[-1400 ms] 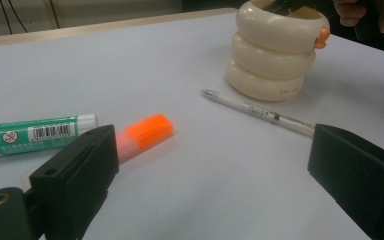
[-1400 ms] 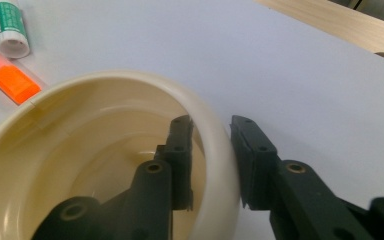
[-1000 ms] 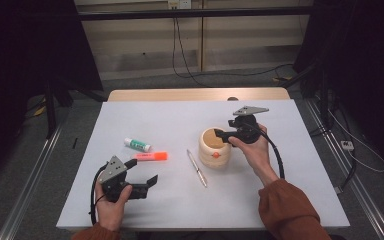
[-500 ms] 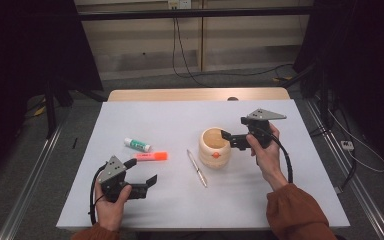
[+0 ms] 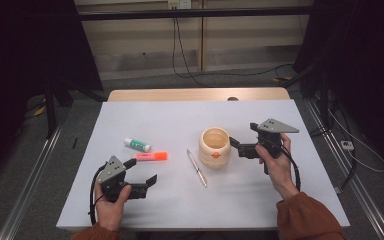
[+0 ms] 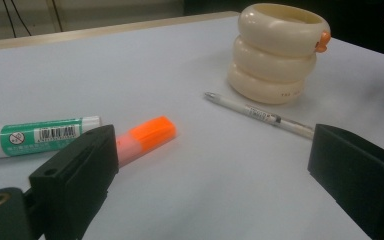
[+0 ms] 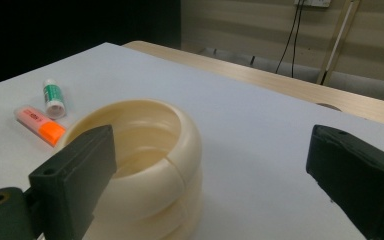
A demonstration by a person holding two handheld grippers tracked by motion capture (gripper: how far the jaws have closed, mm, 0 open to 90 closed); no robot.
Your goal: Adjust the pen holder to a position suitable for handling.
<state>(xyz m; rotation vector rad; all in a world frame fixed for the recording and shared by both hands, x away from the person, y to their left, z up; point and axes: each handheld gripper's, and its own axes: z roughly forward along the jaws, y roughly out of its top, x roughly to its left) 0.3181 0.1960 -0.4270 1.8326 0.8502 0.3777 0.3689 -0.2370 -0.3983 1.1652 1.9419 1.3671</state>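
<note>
**A:** Claws first: right gripper (image 5: 236, 146) released, jaws just been opening, nothing between them. Left gripper (image 5: 141, 171) also spread wide and empty, low over white table (image 5: 180, 115).

**B:** Understood. And where to find cream plastic cup of three stacked rings (image 5: 214, 147)?

**A:** Upright near middle of table, just beside right jaws, not touched. Smooth and glossy, with small orange knob on front. Thin silver pen (image 5: 197, 168) lying just beside it.

**B:** How to do this step well?

**A:** Probably best to draw right gripper straight back and level, jaws kept wide, so as not to knock the rim. Then perhaps bring left gripper around flat orange highlighter (image 5: 151, 156), close by, and grip at middle of barrel.
</note>
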